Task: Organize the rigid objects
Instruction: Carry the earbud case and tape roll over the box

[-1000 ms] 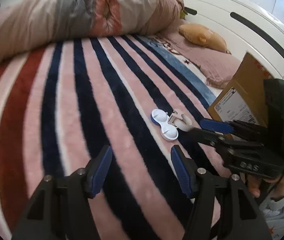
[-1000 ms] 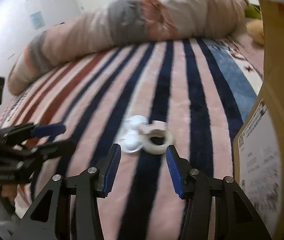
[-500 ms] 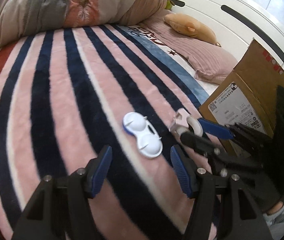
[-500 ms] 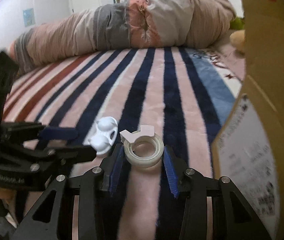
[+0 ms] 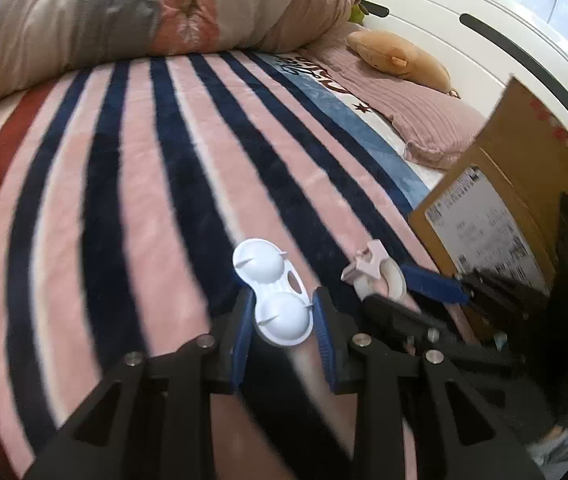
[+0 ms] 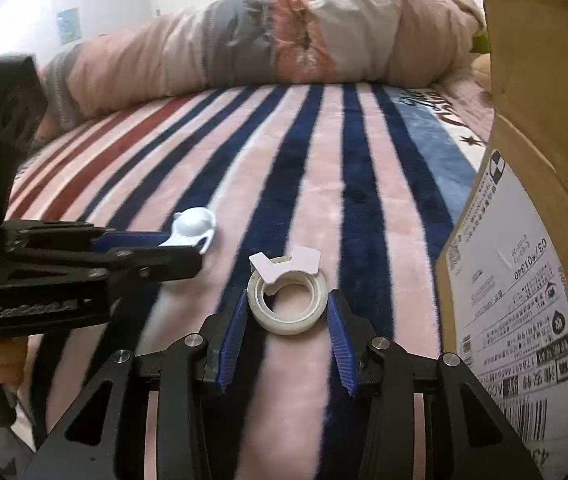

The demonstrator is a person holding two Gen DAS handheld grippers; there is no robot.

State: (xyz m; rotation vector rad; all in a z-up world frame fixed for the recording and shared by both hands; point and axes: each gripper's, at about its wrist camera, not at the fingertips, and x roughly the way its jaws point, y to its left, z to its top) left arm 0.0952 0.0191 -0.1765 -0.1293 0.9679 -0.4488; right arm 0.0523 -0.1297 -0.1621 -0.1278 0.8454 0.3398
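Right wrist view shows the right hand-held gripper (image 6: 287, 320) pinching a tape roll (image 6: 288, 304) across its rim, light, stiff, probably slippery.

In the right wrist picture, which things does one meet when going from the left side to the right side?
left gripper → white contact lens case → tape roll, between the right gripper fingers → cardboard box.

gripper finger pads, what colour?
Blue, ribbed, on black fingers. Clearest in the right wrist view, on the right gripper flanking the white tape roll.
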